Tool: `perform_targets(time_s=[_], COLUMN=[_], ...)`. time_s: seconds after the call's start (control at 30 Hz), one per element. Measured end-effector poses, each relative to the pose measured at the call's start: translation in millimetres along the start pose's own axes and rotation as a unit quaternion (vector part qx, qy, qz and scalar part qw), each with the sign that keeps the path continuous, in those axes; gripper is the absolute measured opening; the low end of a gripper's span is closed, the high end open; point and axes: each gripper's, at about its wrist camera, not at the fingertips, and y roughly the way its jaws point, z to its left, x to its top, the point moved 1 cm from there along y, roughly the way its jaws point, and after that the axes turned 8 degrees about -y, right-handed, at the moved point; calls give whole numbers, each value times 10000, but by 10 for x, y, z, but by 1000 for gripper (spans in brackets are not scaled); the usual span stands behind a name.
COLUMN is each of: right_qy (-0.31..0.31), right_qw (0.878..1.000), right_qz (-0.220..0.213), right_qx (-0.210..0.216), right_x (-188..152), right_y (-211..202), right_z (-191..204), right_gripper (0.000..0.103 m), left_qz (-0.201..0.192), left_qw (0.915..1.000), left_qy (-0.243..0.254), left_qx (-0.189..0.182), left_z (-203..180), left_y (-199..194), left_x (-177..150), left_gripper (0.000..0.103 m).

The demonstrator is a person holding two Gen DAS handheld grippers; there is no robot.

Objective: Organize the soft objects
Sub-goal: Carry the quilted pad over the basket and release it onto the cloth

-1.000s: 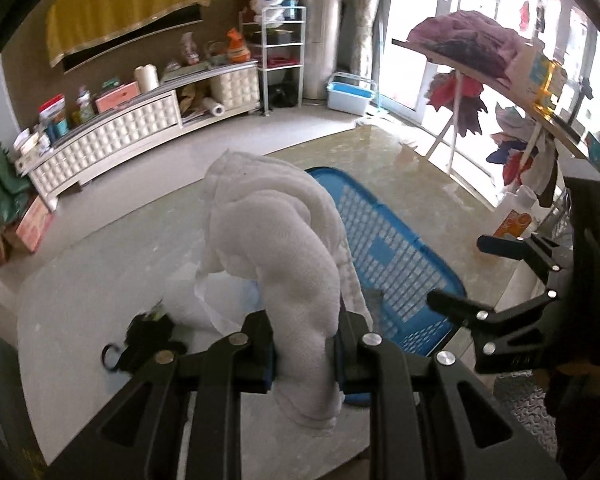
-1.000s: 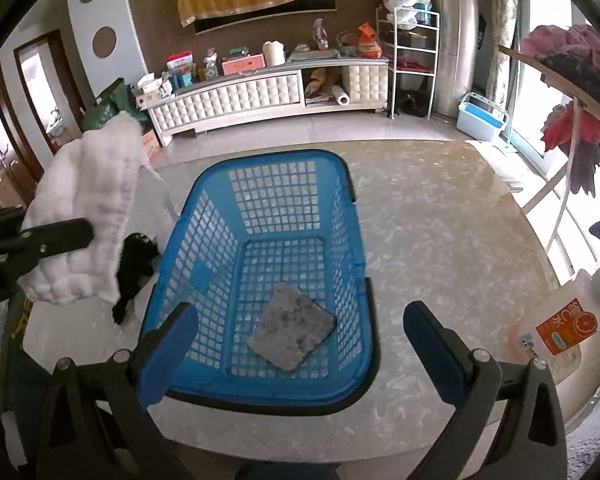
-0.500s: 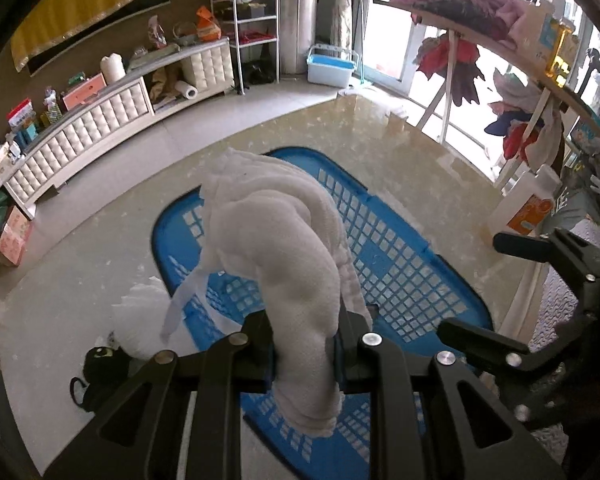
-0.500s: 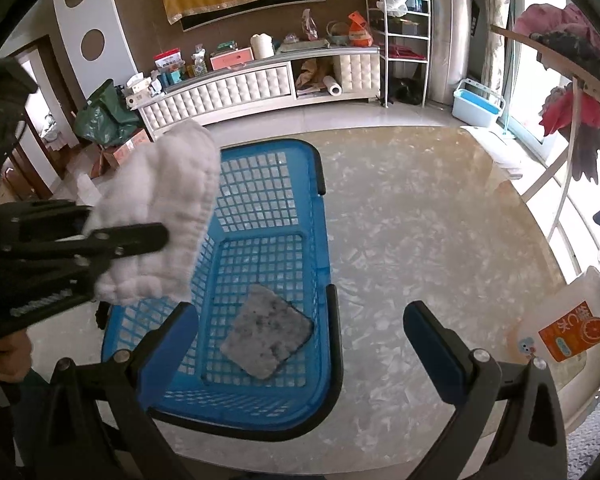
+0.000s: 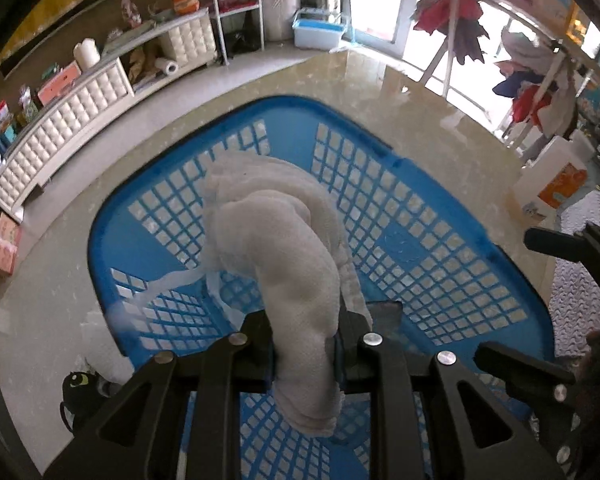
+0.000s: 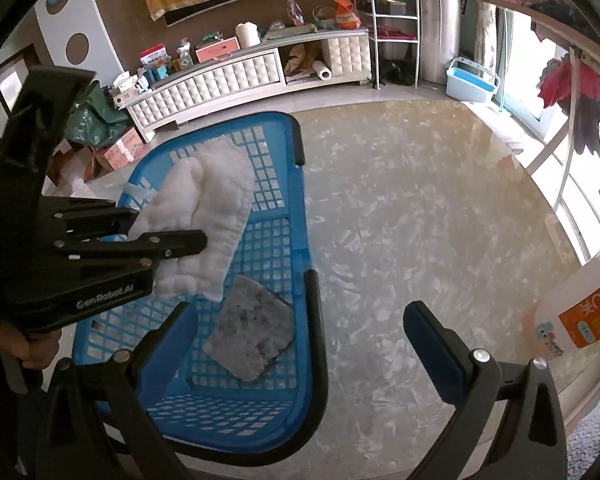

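My left gripper (image 5: 305,350) is shut on a white quilted cloth (image 5: 284,248), which hangs folded over the fingers above the inside of the blue mesh basket (image 5: 440,240). In the right wrist view the same white cloth (image 6: 208,208) and left gripper (image 6: 168,236) hover over the blue basket (image 6: 300,208). A grey speckled cloth (image 6: 250,334) lies flat on the basket floor. My right gripper (image 6: 300,336) stands open, nothing between its fingers, low over the basket's near right rim.
A black soft toy (image 5: 80,394) and a white soft item (image 5: 100,348) lie on the marble table (image 6: 420,220) left of the basket. A white bottle with an orange label (image 6: 580,312) stands at the table's right edge. A drying rack (image 5: 512,52) with clothes stands beyond.
My left gripper has carried the white cloth rightwards and down, from beside the basket to over its inside. The right gripper has shifted only slightly and stays open.
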Motion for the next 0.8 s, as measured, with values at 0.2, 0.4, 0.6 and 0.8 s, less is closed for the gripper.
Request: perform_targets(time_s=[0.2, 0.4, 0.6, 0.8], right_qy=[52, 85, 70, 72], right_qw=[10000, 9999, 9999, 9999], right_qz=[60, 70, 107, 111], right_qx=[20, 36, 40, 73], right_x=[10, 26, 20, 20], right_y=[27, 31, 61, 68], right_z=[-12, -36, -15, -21], right_gripper=[103, 103, 103, 103], left_qz=[277, 544, 592, 430], left_qw=[9995, 9984, 9980, 9989], left_qy=[60, -28, -156, 7], left_qx=[135, 132, 179, 205], left_z=[-28, 12, 66, 32], left_y=[137, 256, 282, 194], left_x=[46, 82, 106, 98], left_gripper=[20, 22, 29, 55])
